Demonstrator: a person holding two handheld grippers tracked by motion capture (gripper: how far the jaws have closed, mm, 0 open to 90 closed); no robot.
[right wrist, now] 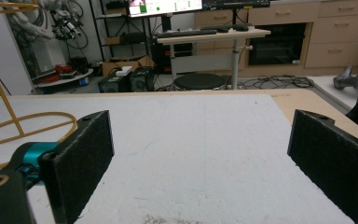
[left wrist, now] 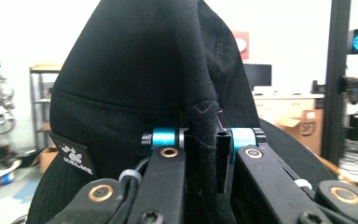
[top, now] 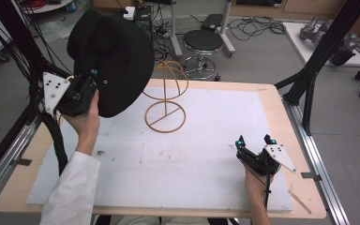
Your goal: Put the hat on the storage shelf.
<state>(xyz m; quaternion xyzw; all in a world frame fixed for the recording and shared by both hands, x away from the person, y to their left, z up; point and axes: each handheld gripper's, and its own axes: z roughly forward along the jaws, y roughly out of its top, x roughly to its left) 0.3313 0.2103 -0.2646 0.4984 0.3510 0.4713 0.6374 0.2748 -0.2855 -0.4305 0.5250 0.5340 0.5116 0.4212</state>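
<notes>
Fig.: high view w/ both gripper views. The left gripper (top: 90, 82) is raised over the table's left-rear corner, its jaws clamped together on a fold of brim fabric of the black, wide-brimmed cloth hat (top: 110, 58); in the left gripper view the fabric (left wrist: 203, 126) is pinched between the pads, w/ the hat's crown (left wrist: 144, 60) rising above and a small paw-print label (left wrist: 73, 155) at lower left. The hat hangs clear of the table, tilted, just left of and partly in front of the wire hat stand w/ yellow-orange domed top and ring base (top: 165, 110), which sits upright on the white mat (top: 192, 164) at centre-rear. The right gripper (top: 255, 140) rests low at the mat's right-front, jaws wide apart, nothing between the pads (right wrist: 81, 158); the stand's ring (right wrist: 23, 126) shows at its far left.

Step in hand, as judged: carrying hat to stand. To do it well: keep the pinch firm, since a one-point grip lets the brim sag and swing; turn the crown opening downward; centre it over the dome before lowering; descend slowly so the light stand isn't knocked over. The right gripper could steady the opposite brim or the stand's base if req'd. Release only once the crown seats.
</notes>
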